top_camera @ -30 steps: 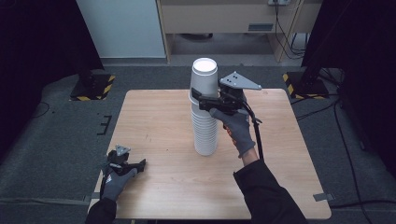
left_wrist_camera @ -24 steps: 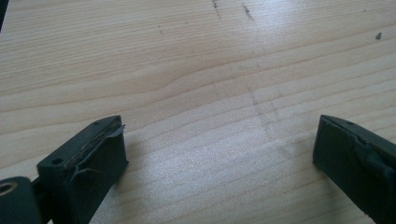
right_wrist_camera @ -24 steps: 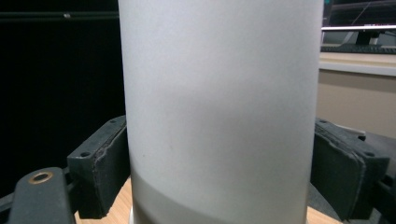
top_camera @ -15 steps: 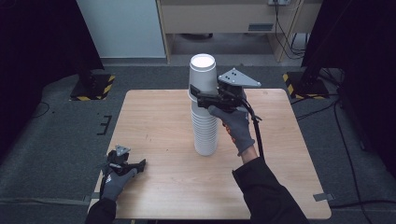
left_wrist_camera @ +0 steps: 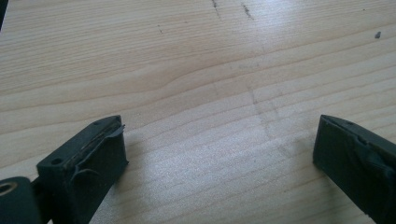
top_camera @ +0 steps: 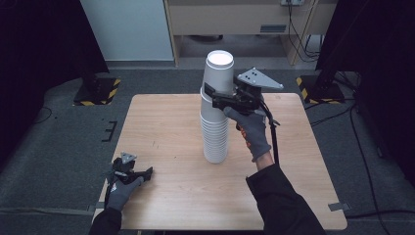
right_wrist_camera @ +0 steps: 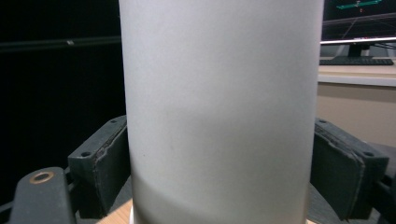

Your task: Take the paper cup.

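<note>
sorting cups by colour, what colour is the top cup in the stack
Plain white paper cup, clearest in the right gripper view.

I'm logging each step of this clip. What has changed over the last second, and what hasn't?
The top cup, clamped between the jaws of the right hand-held gripper, has risen slightly out of the cup stack; gripper and hand lifted with it. The grip itself is unchanged, the jaws pressing both sides of the cup. The stack stays upright on the table, and the left hand-held gripper stays open, resting at the table's near-left corner.
</note>
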A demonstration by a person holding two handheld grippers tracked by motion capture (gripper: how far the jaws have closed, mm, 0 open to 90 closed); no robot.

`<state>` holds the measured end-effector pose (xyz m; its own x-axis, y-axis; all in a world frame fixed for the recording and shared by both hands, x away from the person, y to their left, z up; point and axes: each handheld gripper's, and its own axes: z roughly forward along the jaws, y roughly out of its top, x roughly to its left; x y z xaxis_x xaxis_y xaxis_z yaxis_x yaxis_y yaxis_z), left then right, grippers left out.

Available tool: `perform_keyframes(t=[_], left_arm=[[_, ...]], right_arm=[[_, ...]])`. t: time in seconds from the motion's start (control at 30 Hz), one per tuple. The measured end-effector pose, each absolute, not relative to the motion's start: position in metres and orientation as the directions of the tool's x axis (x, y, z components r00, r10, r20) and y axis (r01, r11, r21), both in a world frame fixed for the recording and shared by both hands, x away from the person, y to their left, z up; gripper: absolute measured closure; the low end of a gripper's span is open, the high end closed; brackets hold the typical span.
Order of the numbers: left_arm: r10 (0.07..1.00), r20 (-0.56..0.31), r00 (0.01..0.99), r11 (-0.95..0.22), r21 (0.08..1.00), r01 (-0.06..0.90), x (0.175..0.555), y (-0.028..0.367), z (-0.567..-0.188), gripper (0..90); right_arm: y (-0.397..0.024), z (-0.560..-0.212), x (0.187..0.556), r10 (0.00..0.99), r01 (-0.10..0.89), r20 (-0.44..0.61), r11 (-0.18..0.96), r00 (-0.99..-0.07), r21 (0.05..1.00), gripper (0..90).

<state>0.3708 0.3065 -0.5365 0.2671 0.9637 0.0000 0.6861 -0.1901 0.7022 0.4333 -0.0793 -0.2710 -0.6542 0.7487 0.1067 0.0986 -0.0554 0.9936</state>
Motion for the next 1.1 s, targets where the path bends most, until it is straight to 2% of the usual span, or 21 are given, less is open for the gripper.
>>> perform_keyframes(t=[0.47,1.1], left_arm=[[0.963,-0.001,0.268,-0.19,0.703,0.686,0.371,0.307,-0.537,1.8],[0.964,-0.001,0.268,-0.19,0.703,0.686,0.371,0.307,-0.537,1.8]], right_arm=[[-0.092,-0.253,0.424,0.736,0.062,0.14,-0.133,-0.662,0.989,15.0],[-0.14,-0.247,0.403,0.779,0.039,0.141,-0.149,-0.611,0.988,14.9]])
